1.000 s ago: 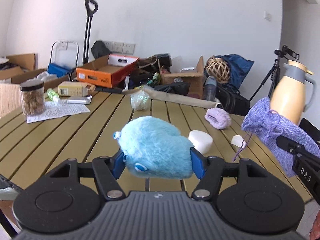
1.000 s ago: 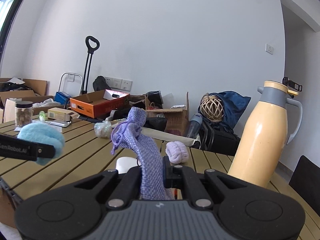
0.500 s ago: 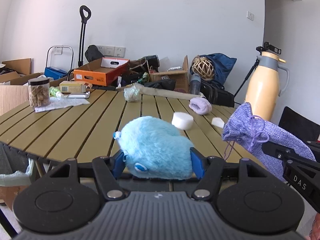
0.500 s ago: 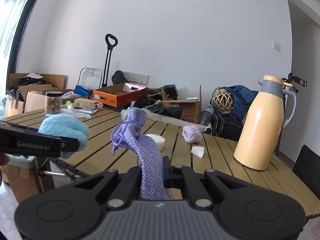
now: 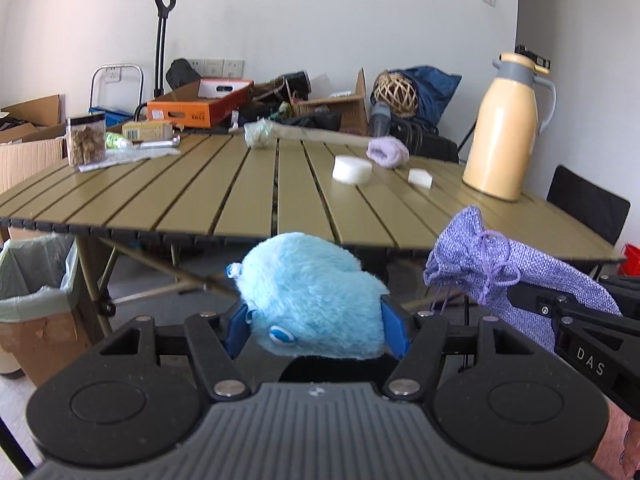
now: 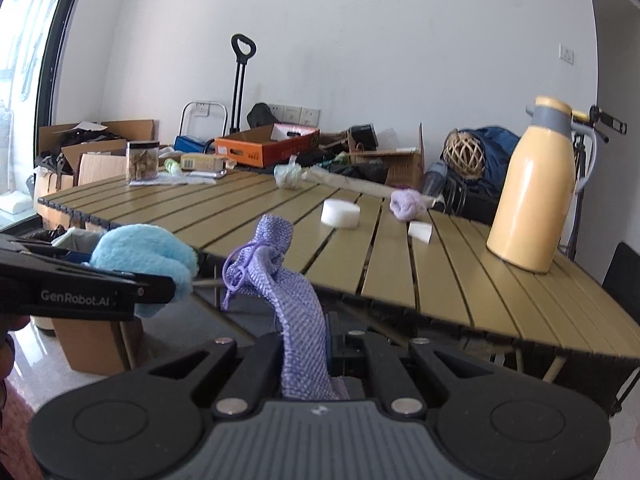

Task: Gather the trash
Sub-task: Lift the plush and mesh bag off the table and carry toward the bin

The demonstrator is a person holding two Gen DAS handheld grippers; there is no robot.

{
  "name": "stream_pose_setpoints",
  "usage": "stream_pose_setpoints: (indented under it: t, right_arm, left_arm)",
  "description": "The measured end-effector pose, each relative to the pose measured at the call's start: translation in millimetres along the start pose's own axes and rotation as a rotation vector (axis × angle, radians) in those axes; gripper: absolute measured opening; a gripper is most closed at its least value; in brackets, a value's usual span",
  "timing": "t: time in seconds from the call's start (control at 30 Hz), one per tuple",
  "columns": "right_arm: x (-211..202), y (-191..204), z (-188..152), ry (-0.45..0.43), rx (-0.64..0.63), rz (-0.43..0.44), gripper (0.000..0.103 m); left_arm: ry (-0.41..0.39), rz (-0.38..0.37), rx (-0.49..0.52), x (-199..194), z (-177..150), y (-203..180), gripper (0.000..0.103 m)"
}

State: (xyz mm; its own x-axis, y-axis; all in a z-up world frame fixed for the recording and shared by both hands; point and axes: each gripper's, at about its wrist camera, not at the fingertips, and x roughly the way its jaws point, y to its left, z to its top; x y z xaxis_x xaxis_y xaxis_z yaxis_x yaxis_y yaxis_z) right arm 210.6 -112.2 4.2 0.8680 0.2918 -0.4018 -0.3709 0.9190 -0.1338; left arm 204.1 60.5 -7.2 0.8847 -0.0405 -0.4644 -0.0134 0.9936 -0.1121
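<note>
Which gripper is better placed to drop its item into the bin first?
Probably the left gripper: it holds the blue plush and the lined bin stands on its side, whereas the right gripper is farther.

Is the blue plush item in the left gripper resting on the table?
No, the blue plush item is clamped between the left gripper fingers in the air, in front of and below the table edge.

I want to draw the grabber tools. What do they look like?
Both are black plastic. The left gripper has blue pads on its fingers, round discs, silver screws and a ribbed grey base. Its side reads GenRobot.AI. The right gripper looks alike; its side reads DAS.
</note>
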Motion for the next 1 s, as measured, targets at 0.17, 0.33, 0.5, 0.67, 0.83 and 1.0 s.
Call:
stream_pose_setpoints:
  t: [0.17, 0.33, 0.5, 0.67, 0.83, 1.0]
  right_arm:
    - [-3.3, 0.9, -25.8, 0.063, 0.018, 0.017, 0.003]
    - [-1.3, -1.9, -49.1, 0.126, 0.047, 0.033, 0.003]
    - [3.3, -2.3, -72.6, 0.186, 0.064, 0.056, 0.003]
    - [9.7, -4.7, -89.9, 0.254, 0.078, 0.065, 0.003]
    - [18.3, -11.7, -109.4, 0.324, 0.108, 0.063, 0.003]
    - [20.9, -16.4, -120.3, 0.339, 0.135, 0.055, 0.003]
  left_arm:
    - [0.040, 0.001, 0.022, -2.6, -17.3, -2.9, 0.066]
    - [0.098, 0.013, 0.061, 1.7, -34.2, -6.7, 0.066]
    - [0.153, 0.022, 0.094, 4.1, -52.6, -7.7, 0.066]
    - [0.239, 0.025, 0.103, 12.5, -71.8, -5.0, 0.066]
    - [0.310, 0.043, 0.112, 23.1, -84.9, -3.4, 0.066]
    - [0.380, 0.070, 0.105, 36.4, -94.7, 0.4, 0.066]
